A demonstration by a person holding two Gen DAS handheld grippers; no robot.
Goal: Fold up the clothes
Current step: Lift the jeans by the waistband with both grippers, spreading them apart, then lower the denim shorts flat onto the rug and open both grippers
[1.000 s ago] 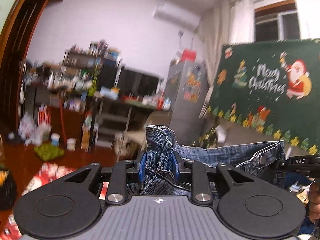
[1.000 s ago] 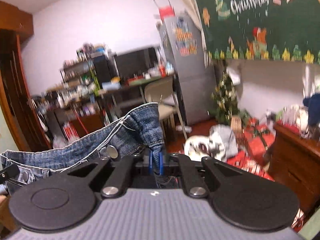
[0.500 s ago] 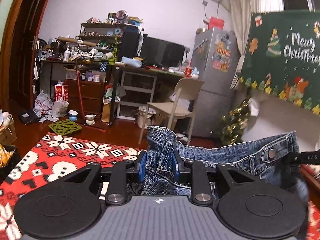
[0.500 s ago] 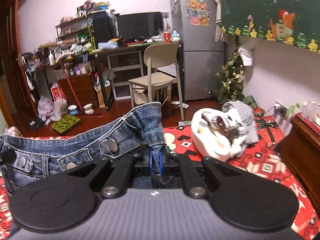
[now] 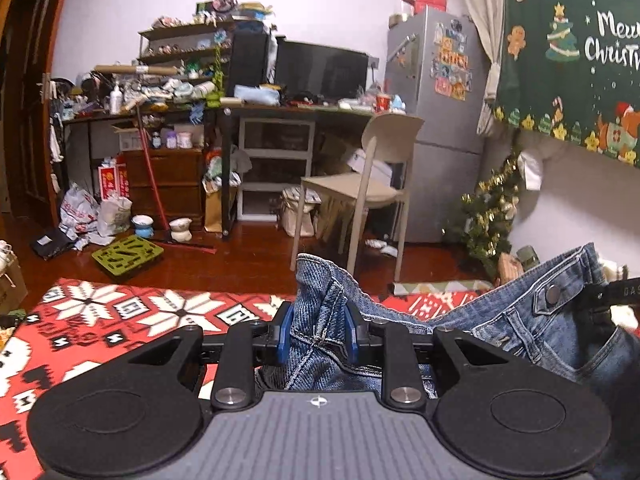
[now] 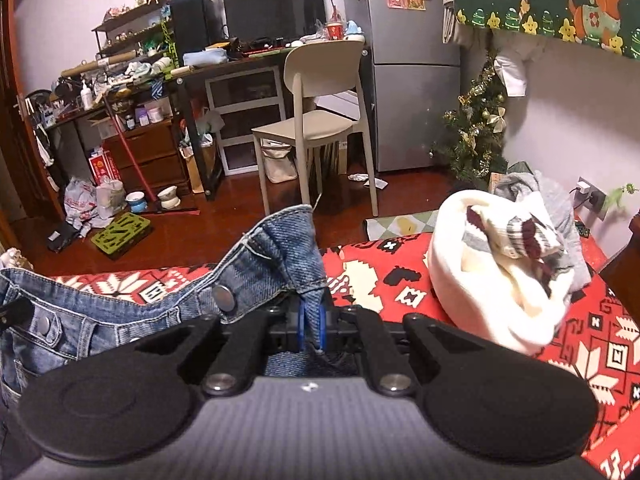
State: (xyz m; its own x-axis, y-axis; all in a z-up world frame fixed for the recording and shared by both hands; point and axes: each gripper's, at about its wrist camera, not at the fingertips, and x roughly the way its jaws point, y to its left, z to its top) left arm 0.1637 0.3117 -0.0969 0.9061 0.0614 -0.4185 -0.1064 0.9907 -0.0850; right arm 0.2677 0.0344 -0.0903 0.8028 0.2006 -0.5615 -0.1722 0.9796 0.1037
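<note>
Blue denim jeans [image 5: 520, 320] hang stretched by the waistband between my two grippers. My left gripper [image 5: 318, 334] is shut on a bunched corner of the waistband, which sticks up between its blue pads. In the right wrist view the jeans [image 6: 248, 280] run off to the left, and my right gripper [image 6: 311, 328] is shut on the other waistband corner. Metal snap buttons show along the band. The legs hang below, out of sight. The other gripper's black tip [image 5: 616, 292] shows at the right edge of the left wrist view.
A red and white patterned cloth [image 5: 120, 312] covers the surface beneath. A pile of white and grey clothes [image 6: 500, 256] lies on it at the right. Beyond stand a beige chair [image 6: 316, 120], a cluttered desk, a grey fridge [image 5: 436, 120] and a small Christmas tree [image 6: 476, 132].
Both grippers have come down with the jeans: the views dropped from the walls and ceiling to the floor and the patterned cloth. Both stay shut on the waistband.
</note>
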